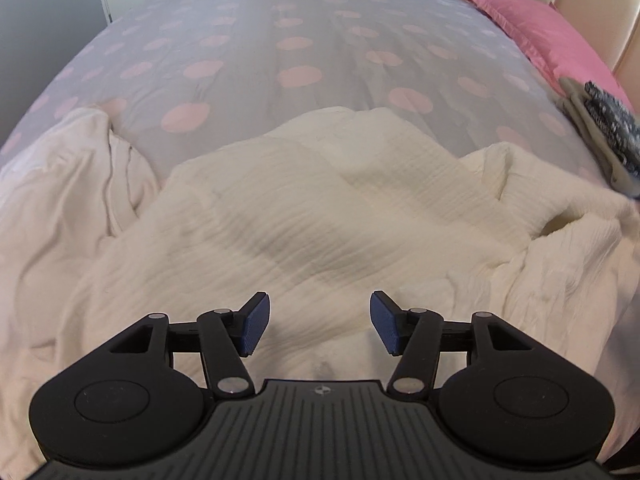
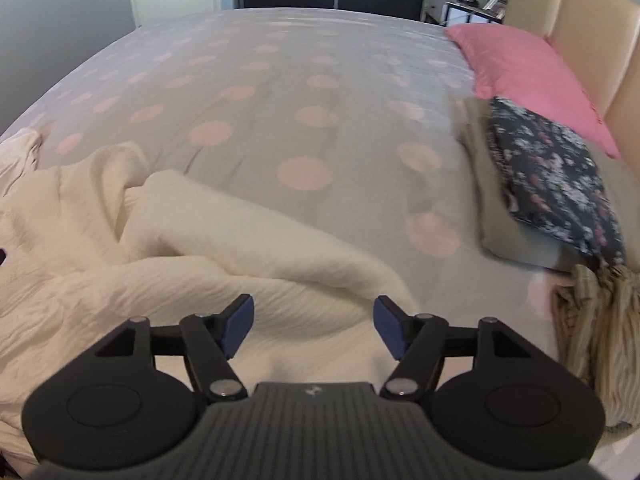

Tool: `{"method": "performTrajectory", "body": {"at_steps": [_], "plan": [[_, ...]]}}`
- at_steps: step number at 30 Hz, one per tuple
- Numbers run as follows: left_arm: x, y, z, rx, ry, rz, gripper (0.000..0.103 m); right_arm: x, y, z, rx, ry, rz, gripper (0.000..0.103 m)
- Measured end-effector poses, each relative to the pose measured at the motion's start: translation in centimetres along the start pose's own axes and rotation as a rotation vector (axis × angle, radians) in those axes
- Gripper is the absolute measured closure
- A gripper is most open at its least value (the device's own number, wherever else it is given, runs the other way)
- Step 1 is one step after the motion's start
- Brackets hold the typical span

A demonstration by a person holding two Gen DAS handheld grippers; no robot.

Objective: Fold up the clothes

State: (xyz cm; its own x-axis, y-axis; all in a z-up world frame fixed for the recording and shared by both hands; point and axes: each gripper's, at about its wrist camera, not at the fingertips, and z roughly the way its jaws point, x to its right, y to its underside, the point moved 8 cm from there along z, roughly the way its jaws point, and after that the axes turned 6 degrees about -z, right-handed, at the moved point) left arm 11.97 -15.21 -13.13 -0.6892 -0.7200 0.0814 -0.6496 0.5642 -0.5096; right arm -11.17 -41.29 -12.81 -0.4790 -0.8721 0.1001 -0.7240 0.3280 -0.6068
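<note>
A: Your left hand-held gripper (image 1: pixel 318 330) hangs spread over the cream garment (image 1: pixel 320 208), blue pads wide apart with nothing between them; your right hand-held gripper (image 2: pixel 313 330) is spread the same way, also empty, just above a rumpled arm of that cloth (image 2: pixel 256 236).

B: And where does the garment lie?

A: Loose and crumpled on the near side of the spotted bed cover (image 1: pixel 280 40), not squared up; a paler white piece (image 1: pixel 60 176) is bunched at its left edge, touching it; you cannot tell from here whether they overlap underneath.

B: So what could go wrong for me?

A: The cream cloth looks crinkly and thin, in several layers; if you pinch down into a heap you may catch two layers at once, and the fold would come out twisted; you could also snag the white piece along with it, since the two touch.

B: Anything on the right?

A: A flowered dark item sits on a beige one (image 2: pixel 560 176) beside the pink pillow (image 2: pixel 528 80), with a striped cloth (image 2: pixel 592 320) nearer you; swing a sleeve wide and you might knock that stack askew; both views are blurred at that side, so judge your clearance with care.
</note>
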Motion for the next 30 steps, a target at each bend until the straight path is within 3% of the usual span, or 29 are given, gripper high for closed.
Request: {"method": "performTrajectory", "body": {"at_steps": [7,14,16,19,20,21,24,27,30], "plan": [[2.3,-0.5,2.2,-0.015,0.01,-0.019,0.045,-3.8,-0.9,2.6,-0.032,-0.124,-0.029,0.024],[2.6,-1.0,4.2,-0.038,-0.021,-0.016,0.046,-5.6,-0.7,5.1,-0.064,-0.15,-0.024,0.02],[2.6,-1.0,4.2,-0.03,-0.03,-0.009,0.056,-5.8,-0.5,5.6,-0.058,-0.142,-0.025,0.02],[2.4,-1.1,4.1,-0.018,-0.043,0.001,0.086,-6.0,-0.2,6.3,-0.062,-0.132,-0.022,0.022],[2.4,-1.2,4.1,-0.013,-0.047,0.004,0.096,-6.1,-0.1,6.3,-0.061,-0.118,-0.038,0.029],[2.4,-1.2,4.0,-0.009,-0.052,0.008,0.103,-6.3,0.0,6.3,-0.06,-0.104,-0.056,0.044],[2.3,-1.3,4.0,0.003,-0.065,0.018,0.103,-6.6,0.0,5.9,-0.053,-0.05,-0.152,0.082],[2.1,-1.4,3.9,0.015,-0.078,0.028,0.103,-5.6,-0.4,5.1,-0.03,-0.019,-0.13,0.098],[1.3,-2.2,2.5,0.057,-0.075,-0.004,0.103,-4.2,-1.0,4.3,-0.001,0.018,-0.088,0.1]]}}
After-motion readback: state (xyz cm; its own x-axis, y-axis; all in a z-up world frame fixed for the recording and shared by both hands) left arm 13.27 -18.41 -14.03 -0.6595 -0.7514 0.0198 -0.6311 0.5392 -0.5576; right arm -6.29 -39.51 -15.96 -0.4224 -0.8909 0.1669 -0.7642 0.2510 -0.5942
